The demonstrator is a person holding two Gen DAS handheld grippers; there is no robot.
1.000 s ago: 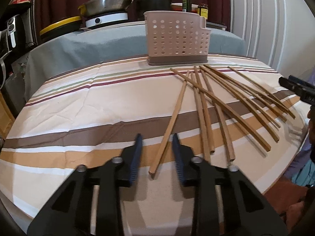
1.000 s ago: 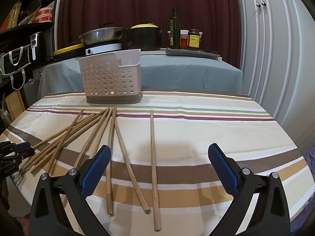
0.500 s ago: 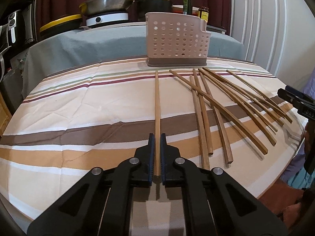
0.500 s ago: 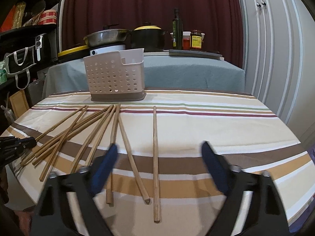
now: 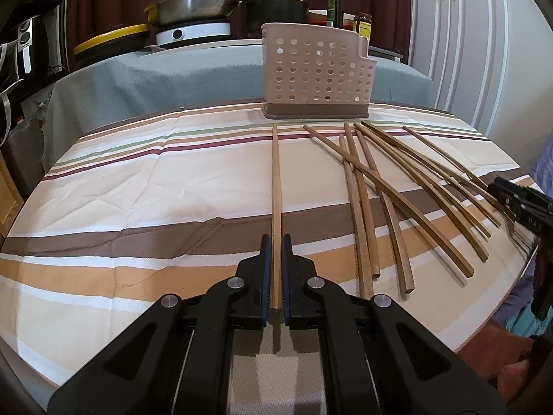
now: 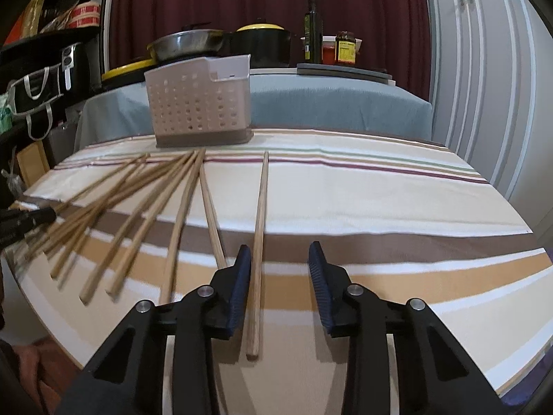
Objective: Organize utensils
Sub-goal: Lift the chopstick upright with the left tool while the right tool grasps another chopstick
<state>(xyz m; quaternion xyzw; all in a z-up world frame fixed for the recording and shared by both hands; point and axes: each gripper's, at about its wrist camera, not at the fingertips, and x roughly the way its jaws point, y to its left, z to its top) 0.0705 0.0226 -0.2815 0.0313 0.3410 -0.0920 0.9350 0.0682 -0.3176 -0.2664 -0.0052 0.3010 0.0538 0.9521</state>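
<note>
My left gripper [image 5: 275, 242] is shut on the near end of one bamboo chopstick [image 5: 275, 180], which points straight at the perforated beige utensil caddy [image 5: 314, 76] at the table's far side. Several more loose chopsticks [image 5: 397, 200] fan out to the right on the striped cloth. In the right wrist view my right gripper [image 6: 280, 252] is open and low over the table. A single chopstick [image 6: 260, 214] lies between its fingers, close to the left finger [image 6: 242, 276]. The caddy [image 6: 200, 103] stands beyond, and the other chopsticks [image 6: 138, 214] spread to the left.
The other gripper shows at the frame edge in each view, the right gripper [image 5: 518, 200] and the left gripper [image 6: 24, 223]. Behind the table a grey-covered counter [image 5: 172, 79] carries pans [image 5: 197, 3], a black pot [image 6: 262, 43] and bottles [image 6: 312, 31]. White cabinet doors [image 6: 484, 69] stand at the right.
My left gripper has closed on the chopstick, which swung from slanted to straight ahead. My right gripper's jaws have narrowed and it has shifted so the single chopstick lies between its fingers.
</note>
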